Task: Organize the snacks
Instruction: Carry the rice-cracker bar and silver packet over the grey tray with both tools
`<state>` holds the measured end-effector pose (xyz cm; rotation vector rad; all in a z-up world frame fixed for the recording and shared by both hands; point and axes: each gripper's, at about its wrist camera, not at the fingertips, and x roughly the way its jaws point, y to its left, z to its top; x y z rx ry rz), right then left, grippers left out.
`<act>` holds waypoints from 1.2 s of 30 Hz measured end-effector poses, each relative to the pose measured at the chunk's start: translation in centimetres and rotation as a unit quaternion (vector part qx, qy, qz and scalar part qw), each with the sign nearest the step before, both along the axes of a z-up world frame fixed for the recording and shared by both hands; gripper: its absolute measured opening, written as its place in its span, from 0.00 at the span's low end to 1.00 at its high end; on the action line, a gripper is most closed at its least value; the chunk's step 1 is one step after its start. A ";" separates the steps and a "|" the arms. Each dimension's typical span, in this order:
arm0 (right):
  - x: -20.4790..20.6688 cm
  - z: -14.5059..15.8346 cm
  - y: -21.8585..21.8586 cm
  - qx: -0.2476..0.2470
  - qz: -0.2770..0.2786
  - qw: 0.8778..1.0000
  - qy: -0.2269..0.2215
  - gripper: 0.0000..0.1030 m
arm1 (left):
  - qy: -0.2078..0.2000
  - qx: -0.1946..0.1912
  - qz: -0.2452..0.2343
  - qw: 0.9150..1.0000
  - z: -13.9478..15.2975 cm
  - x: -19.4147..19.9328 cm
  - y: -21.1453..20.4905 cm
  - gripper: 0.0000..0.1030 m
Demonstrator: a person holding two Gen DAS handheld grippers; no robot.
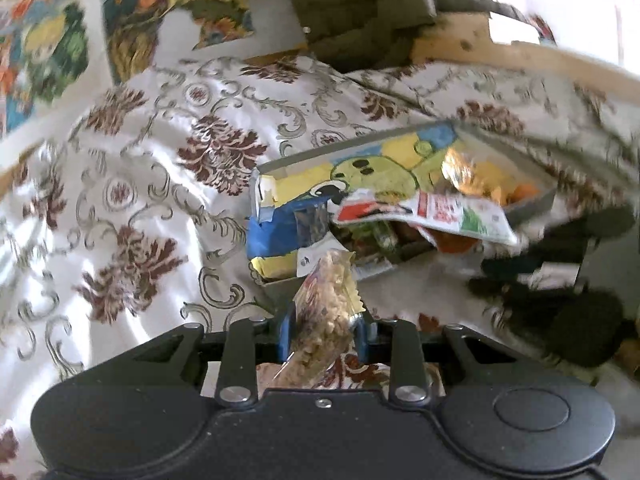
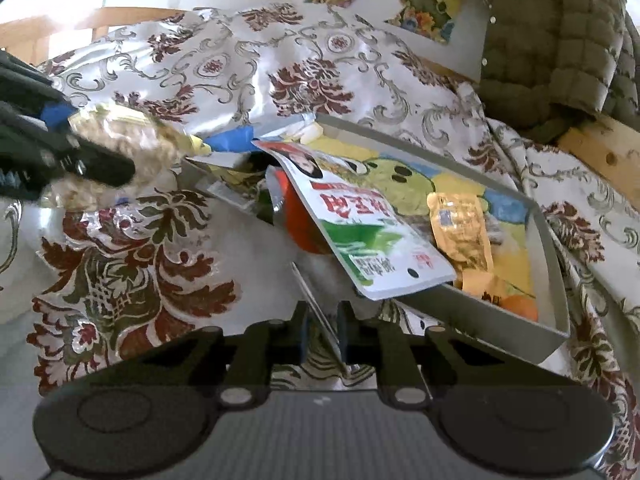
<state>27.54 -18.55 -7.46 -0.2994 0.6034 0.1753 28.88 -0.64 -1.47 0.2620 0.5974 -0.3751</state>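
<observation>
My left gripper (image 1: 322,332) is shut on a clear bag of pale puffed snacks (image 1: 326,312), held just in front of the grey tray (image 1: 532,204); it also shows at the left of the right wrist view (image 2: 80,160) with the bag (image 2: 128,140). My right gripper (image 2: 322,332) is shut on the thin edge of a white-and-green flat snack pouch (image 2: 360,232) that leans over the tray's near wall (image 2: 500,320). The tray has a cartoon picture inside and holds an orange-gold packet (image 2: 460,228), a red packet (image 2: 300,216) and a blue-yellow pack (image 1: 280,224).
The tray lies on a white bedspread with brown floral pattern (image 1: 140,200). An olive quilted jacket (image 2: 552,48) hangs over a wooden bed frame (image 2: 600,148) behind. Colourful pictures (image 1: 168,20) are on the wall. Dark objects (image 1: 560,288) lie right of the tray.
</observation>
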 end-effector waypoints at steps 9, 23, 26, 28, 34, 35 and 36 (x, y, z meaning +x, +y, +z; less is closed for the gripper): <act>0.9 -0.9 -0.8 0.029 -0.013 0.999 0.031 0.27 | 0.009 -0.025 0.007 1.000 0.5 0.3 0.5 0.31; 1.0 -0.6 -1.3 0.057 -0.012 0.998 0.040 0.12 | 0.007 -0.032 0.009 0.999 0.6 0.3 0.7 0.30; 0.7 -0.2 -0.9 0.057 -0.009 0.998 0.037 0.07 | 0.004 -0.037 0.005 0.999 0.9 -0.1 0.7 0.30; 0.5 0.1 -0.9 0.065 -0.011 0.997 0.039 0.07 | 0.001 -0.039 0.002 0.999 0.9 -0.6 0.4 0.30; -0.2 0.8 -0.9 0.094 -0.018 0.994 0.052 0.07 | -0.004 -0.044 0.006 0.999 1.3 -1.3 0.5 0.30; -0.4 1.0 -1.0 0.102 -0.019 0.993 0.055 0.07 | -0.003 -0.050 0.009 0.999 1.4 -1.4 0.6 0.30; -0.7 1.2 -1.1 0.110 -0.020 0.992 0.059 0.07 | -0.002 -0.058 0.012 0.998 1.6 -1.5 0.8 0.29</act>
